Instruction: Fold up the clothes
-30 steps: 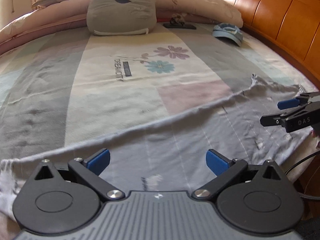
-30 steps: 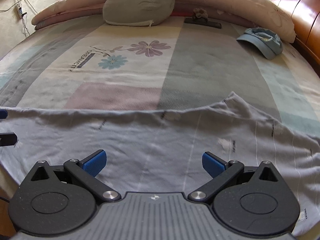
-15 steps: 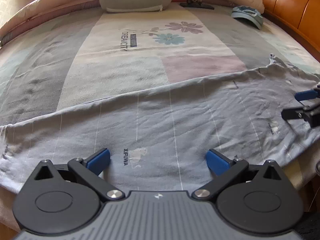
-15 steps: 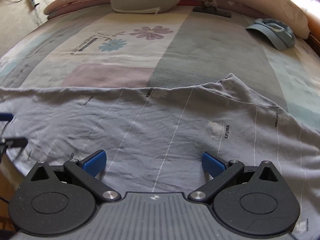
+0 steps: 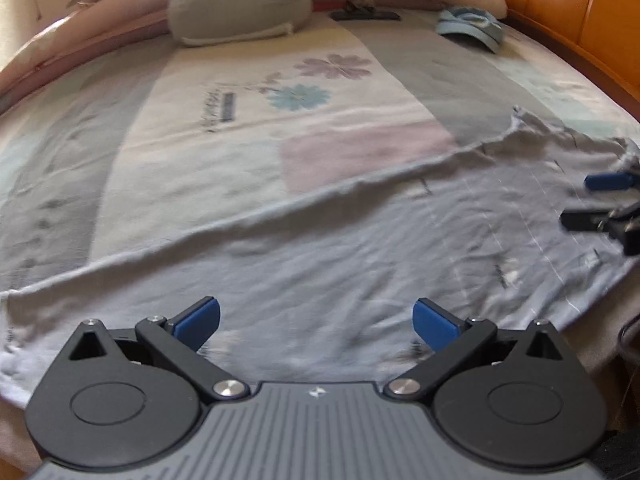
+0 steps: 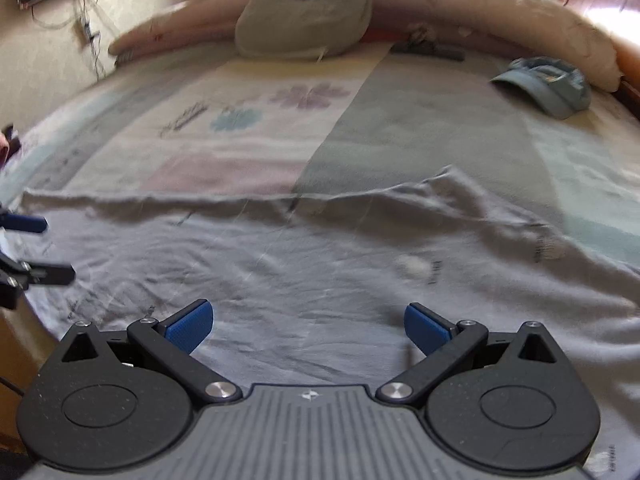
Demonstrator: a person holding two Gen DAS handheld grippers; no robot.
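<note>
A light grey garment (image 5: 360, 256) with thin white stripes lies spread flat along the near edge of the bed; it also shows in the right wrist view (image 6: 320, 272). My left gripper (image 5: 316, 322) is open and empty just above its near hem. My right gripper (image 6: 306, 324) is open and empty over the garment's near part. The right gripper also shows at the right edge of the left wrist view (image 5: 592, 200), open over the garment's right end. The left gripper shows at the left edge of the right wrist view (image 6: 44, 246), open.
The bed has a patchwork sheet with flower prints (image 5: 304, 92). A grey cat-face cushion (image 5: 240, 4), a blue cap (image 6: 548, 84) and a dark flat object (image 6: 428, 50) lie at the far side. A wooden headboard (image 5: 580, 20) runs along the right.
Both grippers have tilted up and shifted slightly; the view now reaches further up the bed. The garment lies as before. Both grippers stay open.
</note>
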